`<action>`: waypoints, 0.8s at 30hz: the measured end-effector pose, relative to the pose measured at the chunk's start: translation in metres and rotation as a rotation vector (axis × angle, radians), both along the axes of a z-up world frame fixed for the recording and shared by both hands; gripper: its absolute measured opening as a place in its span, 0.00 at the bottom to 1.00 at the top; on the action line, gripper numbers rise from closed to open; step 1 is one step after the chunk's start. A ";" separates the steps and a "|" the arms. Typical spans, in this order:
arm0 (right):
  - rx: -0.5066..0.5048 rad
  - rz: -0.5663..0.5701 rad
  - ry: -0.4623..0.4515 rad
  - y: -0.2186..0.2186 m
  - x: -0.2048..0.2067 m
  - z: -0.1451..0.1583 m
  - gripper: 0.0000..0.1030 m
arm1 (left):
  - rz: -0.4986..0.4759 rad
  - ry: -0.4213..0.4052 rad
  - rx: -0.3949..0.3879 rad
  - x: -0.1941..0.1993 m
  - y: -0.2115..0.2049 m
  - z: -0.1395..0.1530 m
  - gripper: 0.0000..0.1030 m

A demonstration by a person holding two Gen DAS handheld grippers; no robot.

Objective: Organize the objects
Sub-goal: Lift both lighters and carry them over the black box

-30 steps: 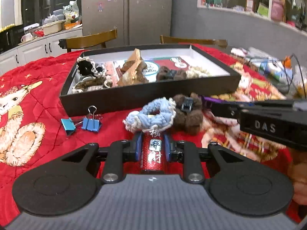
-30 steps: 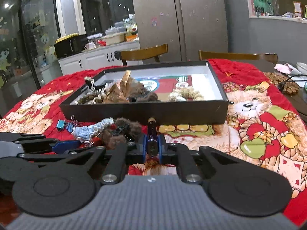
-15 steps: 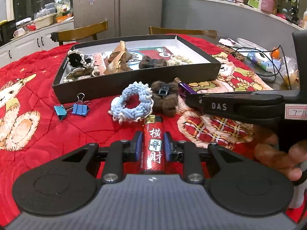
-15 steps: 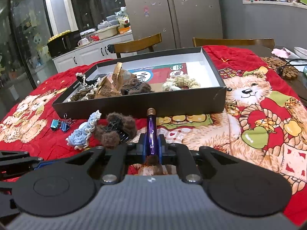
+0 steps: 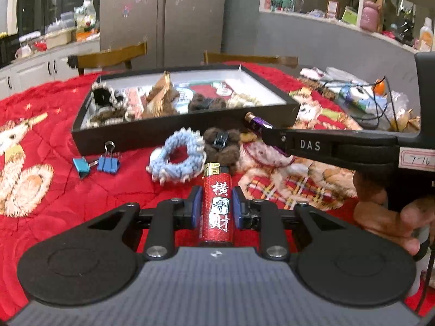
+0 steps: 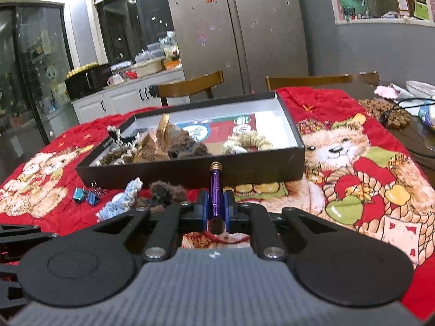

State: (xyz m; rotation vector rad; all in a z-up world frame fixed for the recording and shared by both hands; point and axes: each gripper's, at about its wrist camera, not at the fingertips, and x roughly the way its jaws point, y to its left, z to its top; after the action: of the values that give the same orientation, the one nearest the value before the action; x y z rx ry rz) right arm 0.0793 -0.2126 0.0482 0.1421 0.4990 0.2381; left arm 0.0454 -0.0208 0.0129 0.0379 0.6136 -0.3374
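Clamped between the left gripper's (image 5: 216, 203) jaws, a red lighter (image 5: 216, 207) is held above the red cloth (image 5: 54, 198). A purple pen (image 6: 216, 195) is pinched by the nearly closed right gripper (image 6: 216, 206). Beyond lie a blue scrunchie (image 5: 178, 160), brown clip (image 5: 223, 144) and binder clips (image 5: 108, 163), near the black box (image 5: 163, 135).

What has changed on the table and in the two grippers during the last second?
The left gripper, shut on the red lighter, has drawn back from the black box, so the blue scrunchie now lies farther ahead of it. The right gripper has kept its grip on the purple lighter and lifted it a little. The binder clips, brown hair clip and box stayed put.
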 end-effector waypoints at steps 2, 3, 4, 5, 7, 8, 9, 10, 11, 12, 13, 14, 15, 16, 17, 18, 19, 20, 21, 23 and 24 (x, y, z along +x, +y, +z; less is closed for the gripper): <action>0.005 0.002 -0.020 -0.002 -0.002 0.003 0.13 | -0.003 -0.022 -0.009 -0.002 0.001 0.003 0.27; 0.011 0.000 -0.027 -0.003 -0.003 0.004 0.13 | -0.001 -0.033 -0.012 -0.002 0.001 0.005 0.27; 0.013 0.001 -0.033 -0.003 -0.004 0.006 0.13 | 0.002 -0.045 -0.011 -0.003 0.001 0.006 0.27; 0.015 0.006 -0.040 -0.004 -0.005 0.007 0.13 | 0.010 -0.056 -0.013 -0.003 0.002 0.008 0.27; 0.019 0.011 -0.057 -0.004 -0.008 0.009 0.13 | 0.015 -0.073 -0.015 -0.001 0.004 0.010 0.27; 0.020 0.017 -0.066 -0.004 -0.010 0.011 0.13 | 0.023 -0.085 -0.014 -0.001 0.005 0.011 0.27; 0.021 0.018 -0.074 -0.004 -0.011 0.012 0.13 | 0.029 -0.096 -0.014 0.000 0.006 0.012 0.27; 0.020 0.018 -0.082 -0.004 -0.013 0.013 0.13 | 0.036 -0.107 -0.014 0.001 0.007 0.013 0.27; 0.018 0.022 -0.089 -0.004 -0.013 0.014 0.13 | 0.043 -0.121 -0.014 0.002 0.008 0.014 0.27; 0.020 0.022 -0.094 -0.004 -0.014 0.015 0.13 | 0.052 -0.133 -0.013 0.002 0.009 0.016 0.27; 0.025 0.023 -0.098 -0.005 -0.014 0.017 0.13 | 0.059 -0.143 -0.012 0.003 0.011 0.017 0.27; 0.029 0.028 -0.102 -0.005 -0.014 0.018 0.13 | 0.065 -0.154 -0.013 0.004 0.012 0.018 0.27; 0.033 0.026 -0.104 -0.006 -0.014 0.019 0.13 | 0.073 -0.166 -0.015 0.005 0.014 0.020 0.27; 0.040 0.023 -0.101 -0.007 -0.013 0.021 0.13 | 0.082 -0.179 -0.014 0.007 0.015 0.023 0.27; 0.058 0.027 -0.091 -0.008 -0.011 0.022 0.13 | 0.089 -0.191 -0.014 0.008 0.017 0.026 0.27; 0.077 0.023 -0.080 -0.009 -0.010 0.024 0.13 | 0.096 -0.202 -0.018 0.009 0.018 0.029 0.27; 0.094 0.017 -0.067 -0.010 -0.009 0.025 0.13 | 0.102 -0.211 -0.023 0.010 0.020 0.032 0.27; 0.104 0.017 -0.060 -0.010 -0.008 0.028 0.13 | 0.111 -0.220 -0.026 0.012 0.021 0.037 0.27; 0.109 0.006 -0.061 -0.010 -0.008 0.030 0.13 | 0.119 -0.227 -0.032 0.013 0.023 0.041 0.27; 0.106 0.004 -0.071 -0.008 -0.007 0.038 0.13 | 0.124 -0.240 -0.048 0.015 0.027 0.050 0.27; 0.109 0.001 -0.075 -0.008 -0.006 0.042 0.13 | 0.126 -0.249 -0.061 0.016 0.029 0.056 0.27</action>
State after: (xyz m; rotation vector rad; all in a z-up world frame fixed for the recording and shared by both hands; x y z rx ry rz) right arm 0.0734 -0.2205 0.0904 0.2378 0.4114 0.2710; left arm 0.0614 0.0081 0.0690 -0.0169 0.3566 -0.2245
